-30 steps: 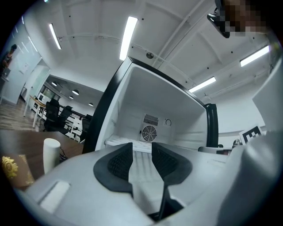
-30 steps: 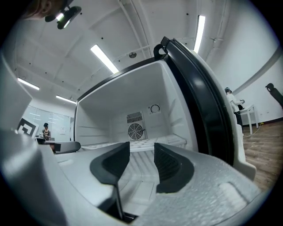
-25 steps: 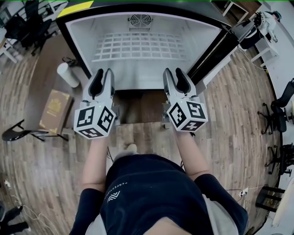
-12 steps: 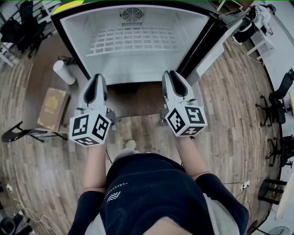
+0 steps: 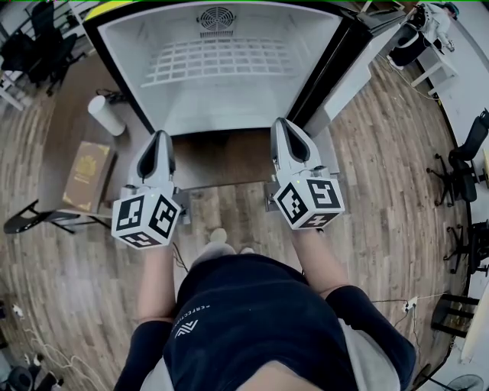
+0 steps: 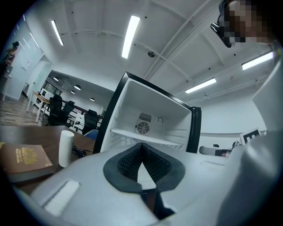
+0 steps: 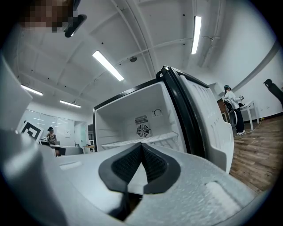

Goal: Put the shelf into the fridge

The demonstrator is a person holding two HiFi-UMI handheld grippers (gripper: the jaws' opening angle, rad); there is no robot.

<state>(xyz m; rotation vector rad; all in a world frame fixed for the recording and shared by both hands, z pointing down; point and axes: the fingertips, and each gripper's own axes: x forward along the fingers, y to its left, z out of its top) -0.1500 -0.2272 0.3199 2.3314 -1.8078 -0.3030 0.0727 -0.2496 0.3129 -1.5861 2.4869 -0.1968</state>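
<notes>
At the far left nothing has changed: the white cylinder (image 5: 105,116) and the brown book (image 5: 85,174) lie where they were on the dark table (image 5: 65,130), apart from the work.

The left gripper (image 5: 159,137) has changed. A second ago its tips reached over the front edge of the fridge (image 5: 130,61) with the fingers spread. Now it has drawn back to just short of that edge, and its fingers (image 6: 128,162) have just been closing until they are pressed together with nothing between them.

The wire shelf (image 5: 221,59) sits inside the fridge, spanning the compartment from wall to wall below the round fan (image 5: 216,17). It is well apart from both grippers (the left gripper view shows it as a pale ledge (image 6: 146,137) beyond the closed tips).

The right gripper (image 5: 283,124) has done the same. It has pulled back from the opening and its fingers have just closed on nothing, tips touching. The shelf (image 7: 128,142) shows level behind them, and the fridge door (image 5: 336,72) stands open at the right.

Judging by this, the shelf has been let go and is in place. The task looks essentially finished, with at most the door left to shut.
</notes>
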